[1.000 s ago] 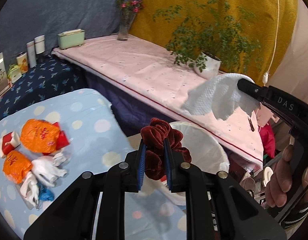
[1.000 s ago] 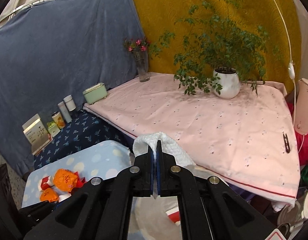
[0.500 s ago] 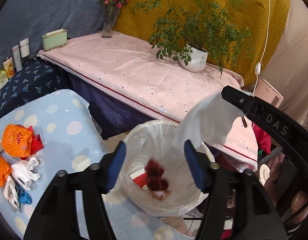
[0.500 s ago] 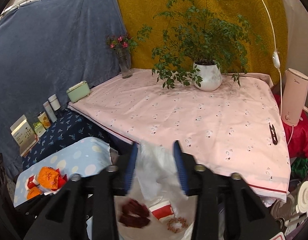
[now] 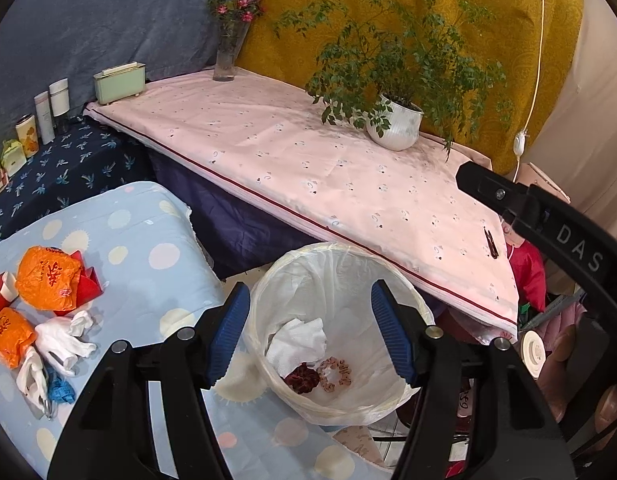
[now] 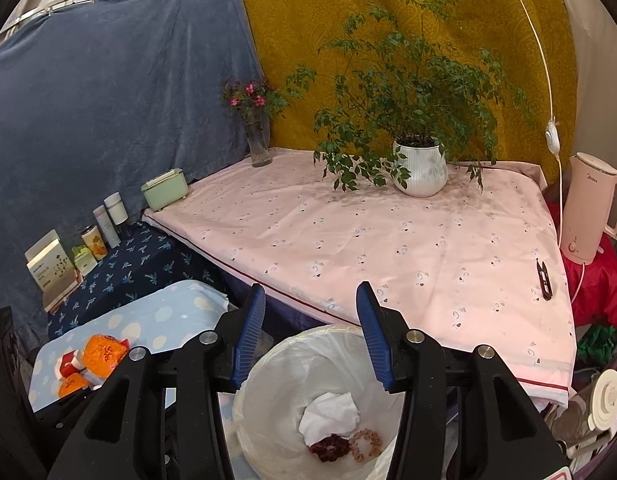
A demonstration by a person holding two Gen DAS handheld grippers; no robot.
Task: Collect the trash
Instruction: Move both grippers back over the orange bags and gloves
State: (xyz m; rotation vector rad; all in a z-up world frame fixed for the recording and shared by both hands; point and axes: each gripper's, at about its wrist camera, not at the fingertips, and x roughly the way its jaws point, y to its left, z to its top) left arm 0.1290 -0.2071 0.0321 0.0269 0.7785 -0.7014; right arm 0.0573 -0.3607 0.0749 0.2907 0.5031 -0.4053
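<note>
Both views bright and evenly lit, warm indoor light, source looks overhead, out of frame. Shadows soft: the potted plant (image 6: 420,168) throws a faint mottled patch on the pink tabletop (image 6: 388,248) around its pot, same in the left view. Mild sheen on the white bin liner (image 5: 332,276), nothing blown out. Focus sharp mid-frame; black claw arms at the bottom also crisp. No motion blur. Strong fisheye: tabletop edges bow, dark vignette in all four corners. Slight colour fringing and softness near the rim.
</note>
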